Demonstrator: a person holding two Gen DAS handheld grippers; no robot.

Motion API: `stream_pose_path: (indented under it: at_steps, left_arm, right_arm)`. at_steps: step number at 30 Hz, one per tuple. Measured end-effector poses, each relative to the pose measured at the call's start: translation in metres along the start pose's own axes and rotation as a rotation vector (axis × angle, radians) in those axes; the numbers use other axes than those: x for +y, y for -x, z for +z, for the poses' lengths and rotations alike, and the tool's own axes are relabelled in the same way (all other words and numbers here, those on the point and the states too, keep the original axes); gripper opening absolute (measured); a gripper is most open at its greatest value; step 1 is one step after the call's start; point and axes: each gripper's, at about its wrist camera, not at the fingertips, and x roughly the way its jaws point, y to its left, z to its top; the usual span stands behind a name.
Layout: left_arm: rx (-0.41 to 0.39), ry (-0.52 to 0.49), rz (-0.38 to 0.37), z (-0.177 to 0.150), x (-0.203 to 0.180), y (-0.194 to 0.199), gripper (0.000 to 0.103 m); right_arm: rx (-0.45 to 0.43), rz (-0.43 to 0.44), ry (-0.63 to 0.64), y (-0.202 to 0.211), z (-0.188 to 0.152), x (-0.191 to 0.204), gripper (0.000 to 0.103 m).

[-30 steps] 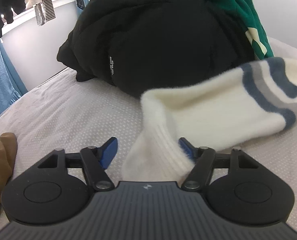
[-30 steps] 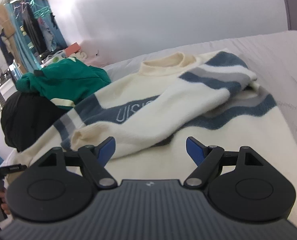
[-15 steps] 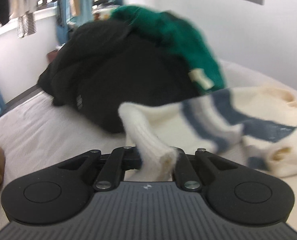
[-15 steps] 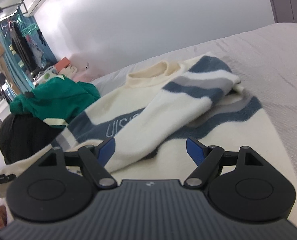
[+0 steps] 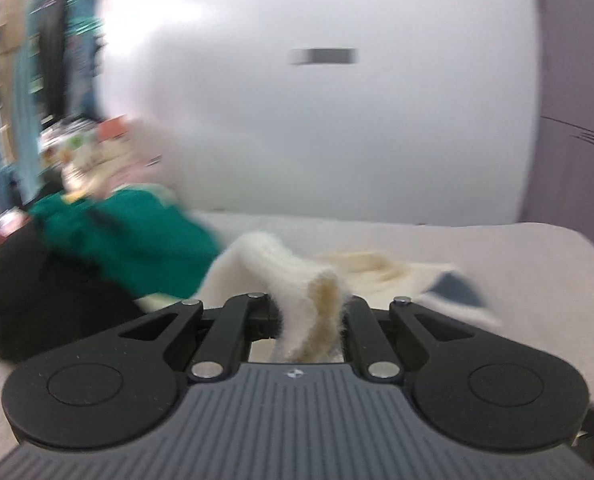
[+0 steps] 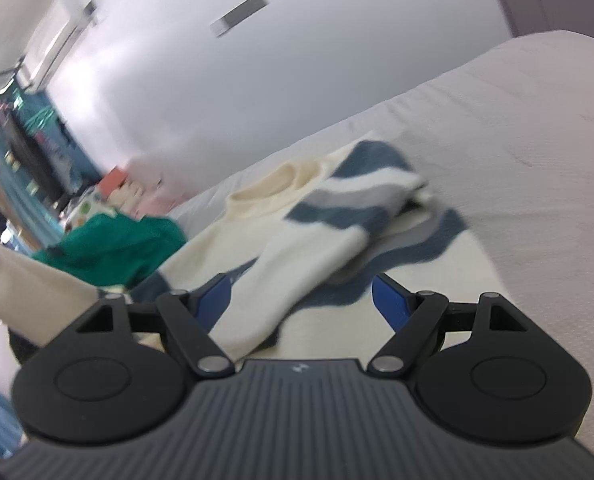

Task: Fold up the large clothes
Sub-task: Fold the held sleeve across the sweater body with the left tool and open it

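Cream knit sweater (image 6: 337, 248) lies flat on the bed (image 6: 517, 128), neckline toward the far wall, long axis running away from the right tool (image 6: 301, 300) — fuzzy wool, blue and grey bands, 1 sleeve folded across the chest. Right tool spread wide above the hem, holding nothing. Left tool (image 5: 309, 312) clamped tight on the ribbed sleeve cuff (image 5: 297, 280), lifted off the bed — green garment (image 5: 129, 236) and black garment (image 5: 37, 300) piled beside.

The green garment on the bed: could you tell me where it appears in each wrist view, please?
Left wrist: green garment at left of centre, atop the black pile.
Right wrist: green garment at left, beyond the cream sweater.
Shared landmark: the grey wall plate.
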Motion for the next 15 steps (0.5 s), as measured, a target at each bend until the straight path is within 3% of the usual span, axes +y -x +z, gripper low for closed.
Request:
stream_pose_path:
  at_steps: [7, 13, 15]
  left_arm:
    - [0.049, -0.030, -0.186, 0.014, -0.106, -0.051, 0.008]
    - [0.180, 0.031, -0.310, -0.024, -0.157, -0.126, 0.009]
    - [0.228, 0.035, -0.317, -0.038, -0.168, -0.149, 0.009]
  right_arm:
    - [-0.033, -0.060, -0.080, 0.012, 0.011, -0.039, 0.079]
    - [-0.058, -0.125, -0.132, 0.010, 0.016, -0.067, 0.079]
    - [-0.070, -0.145, -0.132, 0.007, 0.017, -0.074, 0.079]
